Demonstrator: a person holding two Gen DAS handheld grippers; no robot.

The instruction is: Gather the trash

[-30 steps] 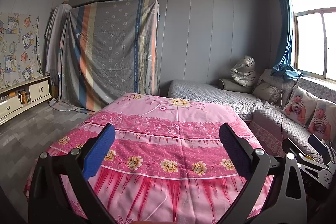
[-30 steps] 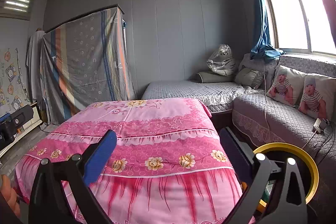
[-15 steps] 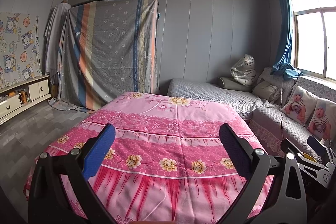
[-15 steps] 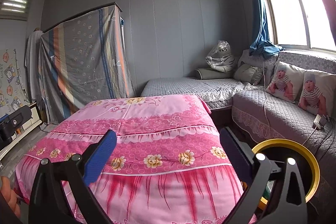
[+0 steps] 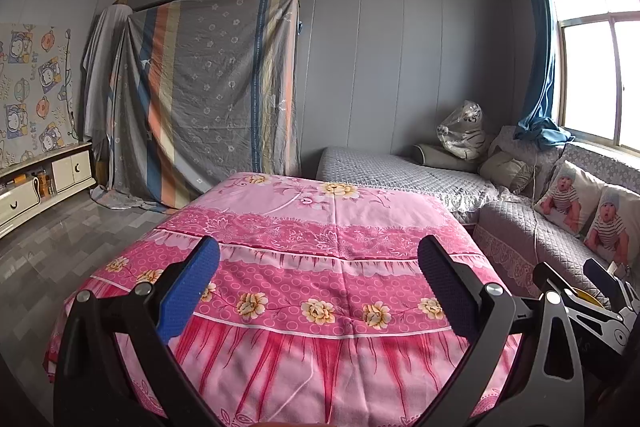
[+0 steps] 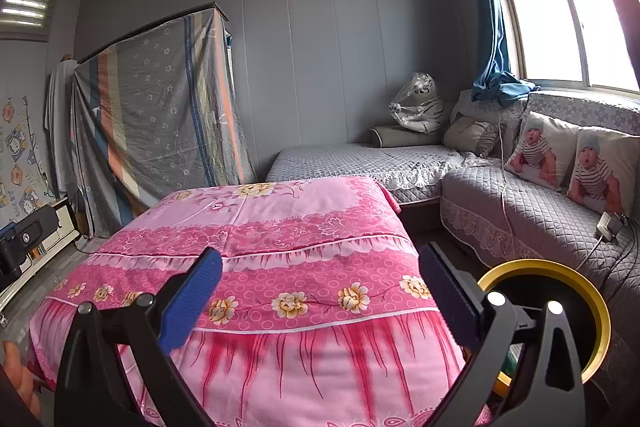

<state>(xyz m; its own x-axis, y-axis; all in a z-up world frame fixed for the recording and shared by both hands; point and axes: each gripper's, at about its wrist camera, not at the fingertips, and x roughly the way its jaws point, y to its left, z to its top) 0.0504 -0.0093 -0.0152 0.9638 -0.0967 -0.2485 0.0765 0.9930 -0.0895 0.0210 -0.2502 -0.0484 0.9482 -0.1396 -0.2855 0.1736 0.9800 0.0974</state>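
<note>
Both views have drifted only slightly over the last second: the pink floral cover sits a little lower in frame, as if the person has raised or tipped both tools a touch.

Left hand-held gripper and right hand-held gripper each have their blue-padded jaws spread wide, with nothing between them. Both hang over the near edge of what looks like a low desk under the pink cover, and its top shows no litter.

By my reading this is the search stage of collecting trash; nothing has been picked up. No scrap or wrapper is visible on the cover, on the grey floor to its left, or on the grey quilted sofa to its right, so I cannot say where the trash lies. The one task-related thing is the yellow-rimmed bin, just right of the cover's near corner and partly hidden behind the right tool.

Next move, I judge: sweep the view lower and around the cover's edges to find something worth grasping.
</note>
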